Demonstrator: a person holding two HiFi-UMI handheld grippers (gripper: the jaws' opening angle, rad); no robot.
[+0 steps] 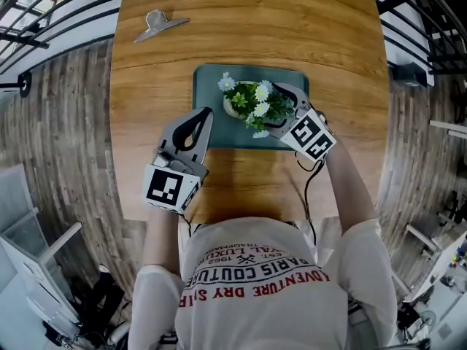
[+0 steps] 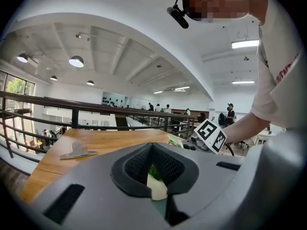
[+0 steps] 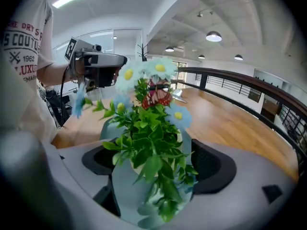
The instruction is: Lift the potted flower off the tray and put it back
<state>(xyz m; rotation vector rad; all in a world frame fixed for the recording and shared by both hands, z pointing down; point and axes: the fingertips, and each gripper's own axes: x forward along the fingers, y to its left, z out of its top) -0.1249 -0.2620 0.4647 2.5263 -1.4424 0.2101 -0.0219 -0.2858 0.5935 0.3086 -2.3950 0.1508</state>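
the right gripper (image 3: 156, 161) has its jaws spread wide and grips nothing yet: the potted flower (image 1: 252, 102) stands between them, leaves and blossoms spilling across the gap, but neither pad presses on the pot or the greenery. it comes in from the pot's right side and tilts downward, probably so that the jaws can pass below the bushy foliage and close on the cream pot (image 1: 232, 109) itself rather than on soft stems that would slip or crush. the potted flower sits upright on the teal tray (image 1: 211, 80), towards its middle, and the tray lies flat on the wooden table (image 1: 255, 28), so the lift has not begun; this looks like the approach before the first grasp. the left gripper (image 1: 204, 117) hovers just beside the tray's near left corner with its jaw tips together and nothing between them, pointed towards the pot, which shows through the loop of its jaws. it seems placed there in reserve, perhaps to steady the tray if it shifts when the pot comes up. a grey metal piece (image 1: 157, 25) lies well apart at the table's far left, out of the way.
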